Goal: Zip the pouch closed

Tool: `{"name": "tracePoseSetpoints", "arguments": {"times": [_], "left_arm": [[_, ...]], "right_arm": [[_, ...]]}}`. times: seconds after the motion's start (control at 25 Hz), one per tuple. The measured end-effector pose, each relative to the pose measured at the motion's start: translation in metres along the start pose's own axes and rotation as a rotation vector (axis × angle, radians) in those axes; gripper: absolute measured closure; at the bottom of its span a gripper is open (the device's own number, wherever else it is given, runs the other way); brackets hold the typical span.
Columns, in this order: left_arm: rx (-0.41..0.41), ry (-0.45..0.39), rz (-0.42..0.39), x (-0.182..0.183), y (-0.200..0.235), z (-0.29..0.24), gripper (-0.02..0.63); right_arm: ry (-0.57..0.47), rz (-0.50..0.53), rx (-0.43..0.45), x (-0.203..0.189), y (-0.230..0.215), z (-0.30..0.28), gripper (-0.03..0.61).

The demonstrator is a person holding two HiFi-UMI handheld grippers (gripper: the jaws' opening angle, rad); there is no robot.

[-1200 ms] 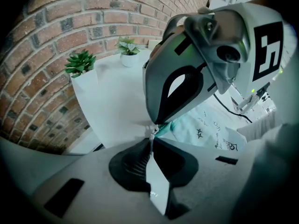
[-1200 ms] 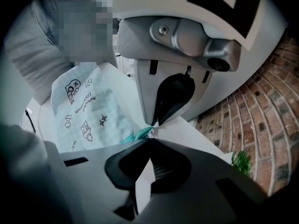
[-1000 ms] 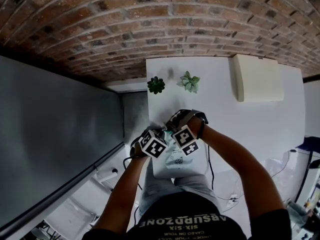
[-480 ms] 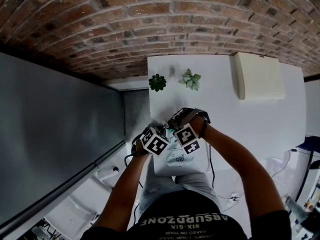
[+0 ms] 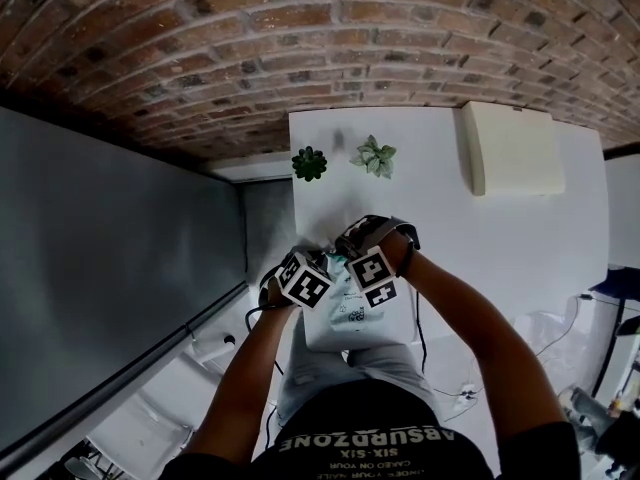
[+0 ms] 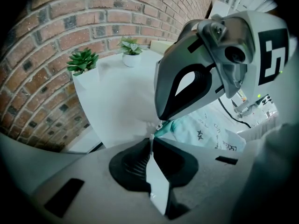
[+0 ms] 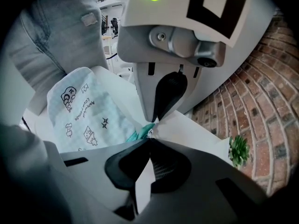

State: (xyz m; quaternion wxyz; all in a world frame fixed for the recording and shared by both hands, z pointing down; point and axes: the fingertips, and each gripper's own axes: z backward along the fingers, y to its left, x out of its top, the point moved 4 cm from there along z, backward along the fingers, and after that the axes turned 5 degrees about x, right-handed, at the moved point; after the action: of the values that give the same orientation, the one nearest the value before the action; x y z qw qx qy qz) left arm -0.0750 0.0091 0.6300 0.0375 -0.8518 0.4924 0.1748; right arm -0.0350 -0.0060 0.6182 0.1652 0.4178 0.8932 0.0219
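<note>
A pale mint pouch [image 5: 352,320] with black doodles lies at the near left of the white table [image 5: 500,238]. Both grippers meet tip to tip at its far left corner. In the left gripper view my left gripper [image 6: 152,135] is shut on the pouch's teal end [image 6: 164,129]. The right gripper [image 6: 161,121] comes in from above right and pinches a small pale zip pull there. The right gripper view shows my right gripper [image 7: 151,138] shut at the same teal end [image 7: 142,132], with the left gripper [image 7: 159,119] opposite. From the head view, hands and marker cubes hide the fingertips.
Two small potted plants [image 5: 309,163] [image 5: 374,156] stand at the table's far edge by the brick wall. A cream box [image 5: 510,148] sits at the far right. The table's left edge [image 5: 296,218] runs right beside the grippers. A black cable [image 5: 418,328] hangs at the near edge.
Both grippers stay together at the pouch's corner. Only the head view shifts slightly.
</note>
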Motion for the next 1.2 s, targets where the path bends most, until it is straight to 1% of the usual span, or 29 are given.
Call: {"name": "tracePoseSetpoints", "arguments": {"times": [0.64,0.96,1.2], "left_arm": [[0.0,-0.005,-0.001,0.0,0.0,0.0,0.588],[-0.004,-0.005,0.0,-0.001,0.0,0.0,0.588],[0.0,-0.002,-0.007,0.0,-0.001,0.0,0.588]], "right_arm": [[-0.003,-0.035,-0.028,-0.003,0.006,0.005,0.58],[0.005,-0.078,-0.029,-0.006,0.009,0.005,0.578],[0.008,-0.09,-0.037,-0.005,0.011,0.006,0.58]]}}
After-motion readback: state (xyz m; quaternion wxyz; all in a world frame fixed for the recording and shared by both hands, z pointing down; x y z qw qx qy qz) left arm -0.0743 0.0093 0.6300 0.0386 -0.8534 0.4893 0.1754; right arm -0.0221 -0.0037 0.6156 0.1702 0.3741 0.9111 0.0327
